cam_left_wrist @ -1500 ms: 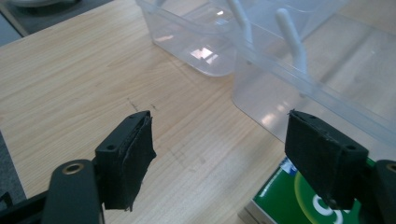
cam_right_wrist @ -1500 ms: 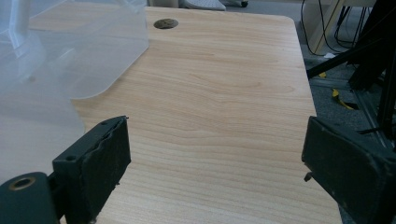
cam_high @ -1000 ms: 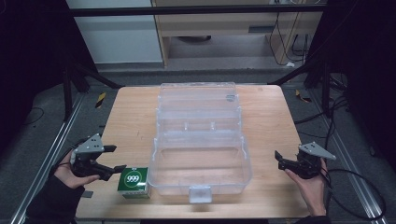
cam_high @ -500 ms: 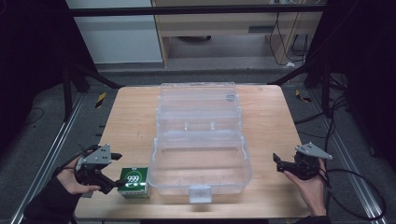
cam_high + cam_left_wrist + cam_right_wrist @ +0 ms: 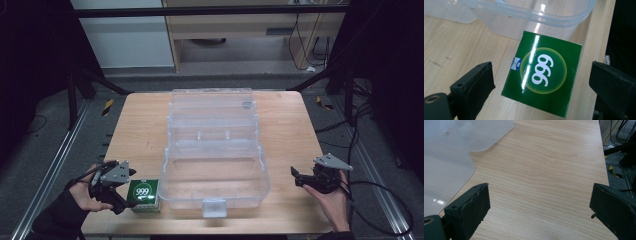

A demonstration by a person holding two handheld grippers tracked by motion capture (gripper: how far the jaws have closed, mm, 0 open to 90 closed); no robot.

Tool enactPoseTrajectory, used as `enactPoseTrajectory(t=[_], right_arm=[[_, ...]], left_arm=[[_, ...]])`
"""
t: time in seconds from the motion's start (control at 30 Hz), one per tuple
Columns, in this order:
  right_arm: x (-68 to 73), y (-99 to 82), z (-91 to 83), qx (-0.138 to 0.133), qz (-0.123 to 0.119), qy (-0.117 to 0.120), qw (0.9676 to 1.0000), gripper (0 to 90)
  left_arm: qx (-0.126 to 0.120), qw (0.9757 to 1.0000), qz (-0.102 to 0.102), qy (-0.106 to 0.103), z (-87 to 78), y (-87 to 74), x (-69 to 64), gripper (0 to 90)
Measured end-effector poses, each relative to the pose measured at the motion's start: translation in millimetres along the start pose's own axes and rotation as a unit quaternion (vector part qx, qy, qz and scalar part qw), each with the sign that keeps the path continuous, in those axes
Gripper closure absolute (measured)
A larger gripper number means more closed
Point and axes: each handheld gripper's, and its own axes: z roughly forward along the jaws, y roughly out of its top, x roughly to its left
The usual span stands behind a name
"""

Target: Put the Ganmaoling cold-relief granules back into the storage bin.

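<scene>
Left tool (image 5: 541, 82) spread wide, straddling green box (image 5: 543, 72) beside clear bin (image 5: 215, 172), poised to grip; right tool (image 5: 299, 178) gaping, idle over wooden surface (image 5: 554, 170).

Light falls from above onto the desk (image 5: 140, 125), which is evenly bright, while the floor and surroundings in the high view sink into near black. That view is soft and grainy. In the left gripper view a streak of white glare runs down the glossy green box (image 5: 541, 72) and glints on the clear plastic bin (image 5: 529, 15). The right gripper view is sharp on the wood grain.
</scene>
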Motion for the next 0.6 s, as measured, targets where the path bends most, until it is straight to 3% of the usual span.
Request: enactPoseTrajectory(t=[0.6], right_arm=[[0.6, -2.8, 3.2, 0.011, -0.007, 0.006, 0.9999, 2.3]], left_arm=[[0.052, 0.9983, 0.021, -0.014, 26.1, 7.4, 2.3, 2.5]])
